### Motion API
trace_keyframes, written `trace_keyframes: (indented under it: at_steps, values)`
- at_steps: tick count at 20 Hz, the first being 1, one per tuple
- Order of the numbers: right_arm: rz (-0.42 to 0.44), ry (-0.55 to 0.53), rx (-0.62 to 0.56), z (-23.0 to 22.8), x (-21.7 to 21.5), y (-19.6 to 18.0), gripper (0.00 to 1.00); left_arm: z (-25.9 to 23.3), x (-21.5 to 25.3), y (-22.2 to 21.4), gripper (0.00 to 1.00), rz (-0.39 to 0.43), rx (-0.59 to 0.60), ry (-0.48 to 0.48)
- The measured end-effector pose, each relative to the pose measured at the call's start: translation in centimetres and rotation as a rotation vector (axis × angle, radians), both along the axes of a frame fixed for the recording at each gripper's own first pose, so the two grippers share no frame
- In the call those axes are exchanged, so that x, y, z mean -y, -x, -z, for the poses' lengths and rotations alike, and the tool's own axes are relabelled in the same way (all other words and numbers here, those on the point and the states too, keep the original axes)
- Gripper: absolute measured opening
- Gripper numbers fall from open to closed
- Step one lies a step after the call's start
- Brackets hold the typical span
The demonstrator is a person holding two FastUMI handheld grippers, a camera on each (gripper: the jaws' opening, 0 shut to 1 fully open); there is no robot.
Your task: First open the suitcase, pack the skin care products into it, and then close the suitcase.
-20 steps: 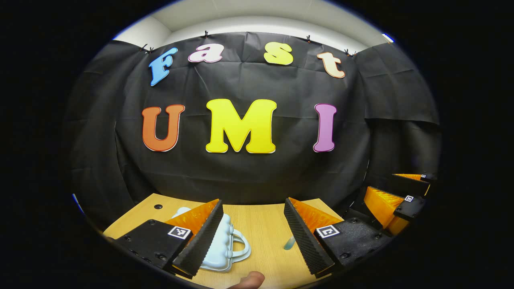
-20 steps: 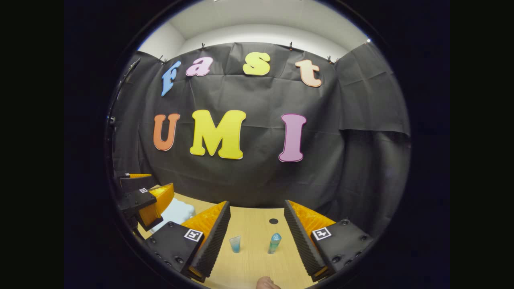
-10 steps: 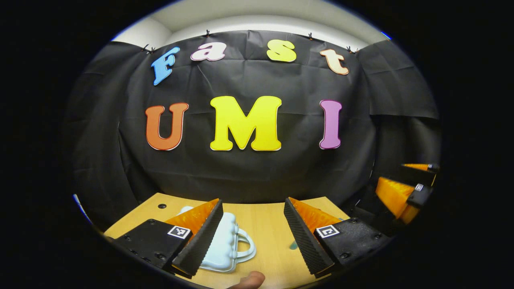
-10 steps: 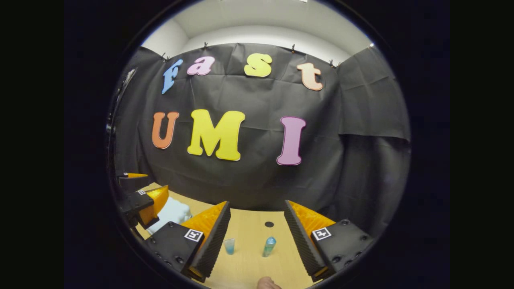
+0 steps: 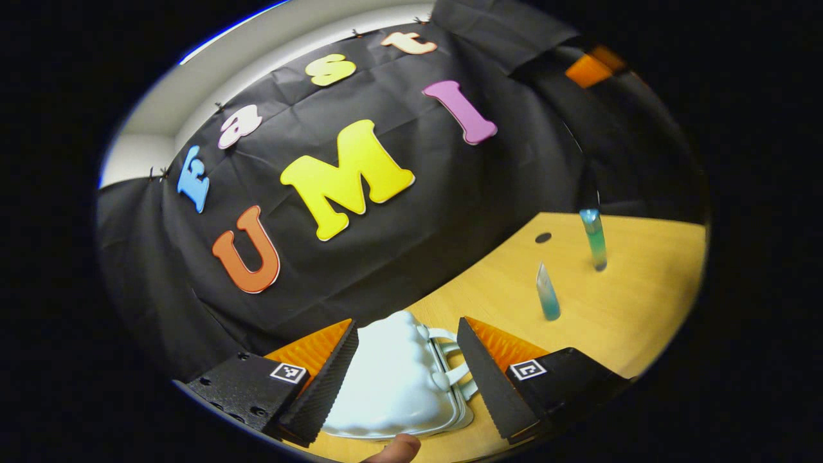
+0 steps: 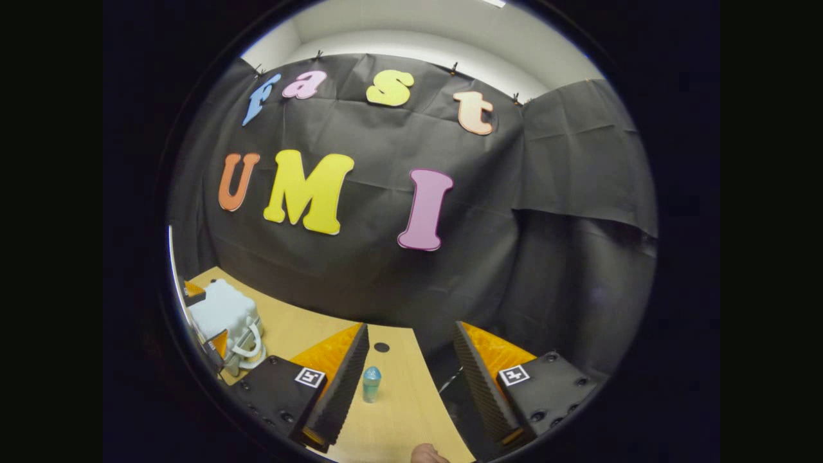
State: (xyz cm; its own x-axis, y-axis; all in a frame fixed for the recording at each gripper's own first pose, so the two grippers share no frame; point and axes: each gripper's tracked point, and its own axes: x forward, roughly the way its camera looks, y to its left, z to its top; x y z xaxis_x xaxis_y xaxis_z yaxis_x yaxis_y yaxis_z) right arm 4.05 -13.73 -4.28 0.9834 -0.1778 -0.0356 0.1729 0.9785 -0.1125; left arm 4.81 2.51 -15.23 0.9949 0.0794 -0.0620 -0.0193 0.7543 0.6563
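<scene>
Since the earlier pictures the left gripper [image 5: 406, 360] has rolled over and swung in on the suitcase [image 5: 392, 386], so the left gripper view now stands tilted, with the tabletop [image 5: 636, 289] sloping up to the right. Its fingers are spread wide, one on either side of the small pale-blue suitcase, whether they touch the shell I cannot tell. The case is closed and lies flat, its bumpy lid up and its looped handle [image 5: 453, 360] toward the right-hand finger. A fingertip [image 5: 397, 447] of the person's hand shows at the bottom edge of that view.

Farther along the tabletop, well apart from the case, stand two skin care items: a small clear blue-tinted bottle [image 5: 547, 292] and, beyond it, a taller blue-green bottle [image 5: 595, 238], both upright (they look slanted there because of the camera's tilt). A dark round hole [image 5: 543, 237] in the tabletop lies near them.

In the right gripper view, the right gripper [image 6: 411, 379] has turned toward the right, and its fingers are wide apart with nothing between them but bare tabletop [image 6: 398, 411]. The blue-green bottle [image 6: 371, 384] stands just beside its left-hand finger, not touched. The suitcase [image 6: 222, 315] sits far off at the left edge, the left gripper's fingers about it there.
</scene>
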Motion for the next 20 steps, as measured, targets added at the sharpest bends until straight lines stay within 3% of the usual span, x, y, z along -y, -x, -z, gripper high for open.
trace_keyframes:
  at_steps: [6,8,11,16,20]
  values:
    - [-0.024,-0.048,-0.048,2.7,2.0,-1.3,0.8,6.1,-0.7,-2.4,0.98,-0.042,-0.12,-0.367]
    - [-0.033,-0.06,-0.062,3.5,2.9,-1.7,0.8,7.6,0.0,-2.8,0.98,-0.003,-0.138,-0.436]
    - [-0.045,-0.067,-0.08,4.4,4.3,-2.5,0.79,8.1,-0.1,-4.2,0.98,-0.026,-0.131,-0.567]
    - [-0.054,-0.087,-0.112,5.7,6.3,-3.7,0.79,9.7,-1.9,-5.4,0.98,-0.114,-0.202,-0.702]
    - [-0.072,-0.106,-0.128,6.7,6.9,-4.1,0.8,9.5,-2.2,-6.1,0.97,-0.132,-0.198,-0.764]
